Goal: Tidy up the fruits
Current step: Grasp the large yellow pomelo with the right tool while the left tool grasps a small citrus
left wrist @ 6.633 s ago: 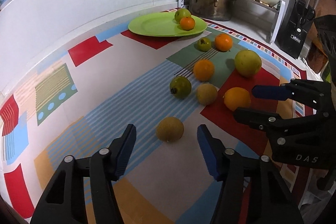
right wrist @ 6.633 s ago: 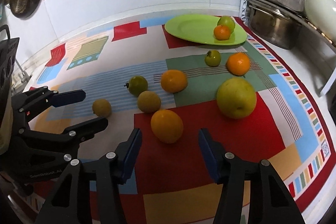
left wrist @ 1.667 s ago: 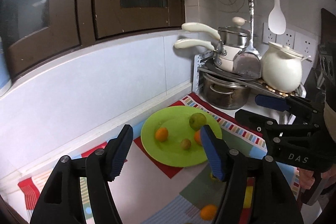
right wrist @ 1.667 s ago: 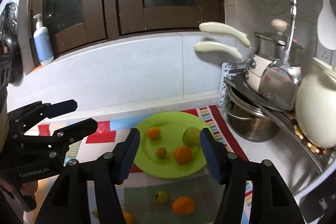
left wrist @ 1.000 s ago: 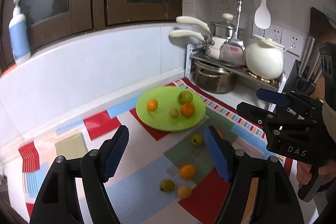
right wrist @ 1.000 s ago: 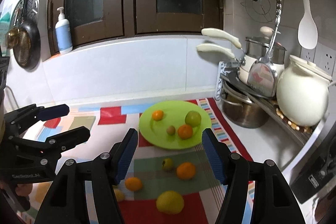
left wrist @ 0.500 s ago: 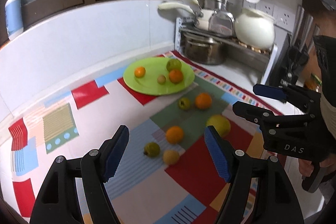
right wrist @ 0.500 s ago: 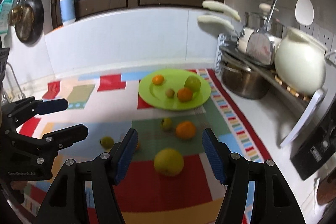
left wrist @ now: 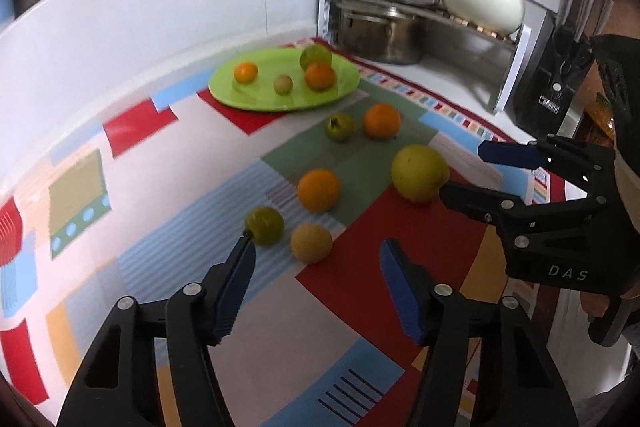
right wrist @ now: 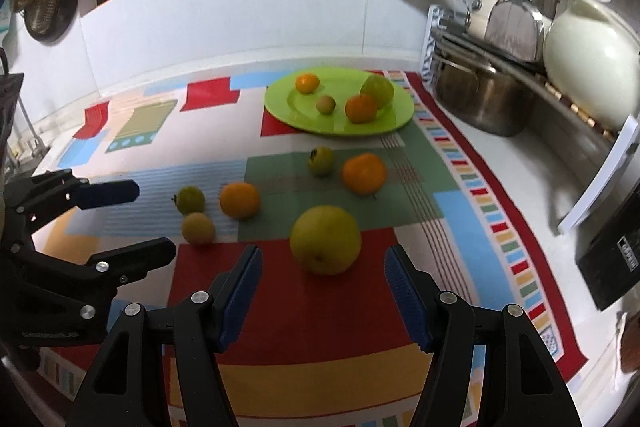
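While both jaws stand wide and empty, the left gripper [left wrist: 316, 247] faces a tan fruit [left wrist: 311, 242]; the right gripper [right wrist: 322, 259] faces a large yellow fruit [right wrist: 325, 239]. Four fruits lie on the green plate [right wrist: 296, 115] beyond, nothing between.

A round lime-green plate [right wrist: 288, 111] lies flat at the far side of the patterned mat, holding four fruits: a small orange [right wrist: 307, 83], a small tan fruit [right wrist: 325, 104], a larger orange [right wrist: 361, 109] and, touching it from behind, a green fruit [right wrist: 377, 90]. Six more fruits lie loose on the mat nearer the cameras: a small green one [right wrist: 321, 161] beside an orange [right wrist: 364, 173], then a green one with a stem [right wrist: 190, 199], an orange [right wrist: 239, 200] and a tan one [right wrist: 198, 228] clustered together. The big yellow-green fruit [right wrist: 325, 239] sits apart from them, nearest of all in the right wrist view.
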Action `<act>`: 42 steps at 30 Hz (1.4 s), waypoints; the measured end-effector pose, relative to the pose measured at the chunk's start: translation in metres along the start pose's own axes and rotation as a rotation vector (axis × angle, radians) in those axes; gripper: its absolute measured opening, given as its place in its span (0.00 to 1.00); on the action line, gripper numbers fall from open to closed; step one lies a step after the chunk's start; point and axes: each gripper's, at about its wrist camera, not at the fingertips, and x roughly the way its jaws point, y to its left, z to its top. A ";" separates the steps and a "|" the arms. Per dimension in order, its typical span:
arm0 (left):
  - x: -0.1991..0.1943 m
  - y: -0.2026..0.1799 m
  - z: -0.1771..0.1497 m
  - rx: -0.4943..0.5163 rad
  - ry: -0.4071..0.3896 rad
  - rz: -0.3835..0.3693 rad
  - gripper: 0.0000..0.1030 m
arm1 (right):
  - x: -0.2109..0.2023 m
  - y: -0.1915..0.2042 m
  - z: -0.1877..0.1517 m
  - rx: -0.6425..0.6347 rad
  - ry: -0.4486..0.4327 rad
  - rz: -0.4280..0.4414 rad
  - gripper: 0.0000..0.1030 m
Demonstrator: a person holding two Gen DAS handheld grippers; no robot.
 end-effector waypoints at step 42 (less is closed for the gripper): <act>0.024 0.004 0.020 -0.030 0.017 -0.051 0.28 | 0.041 -0.010 0.003 0.113 0.051 0.086 0.50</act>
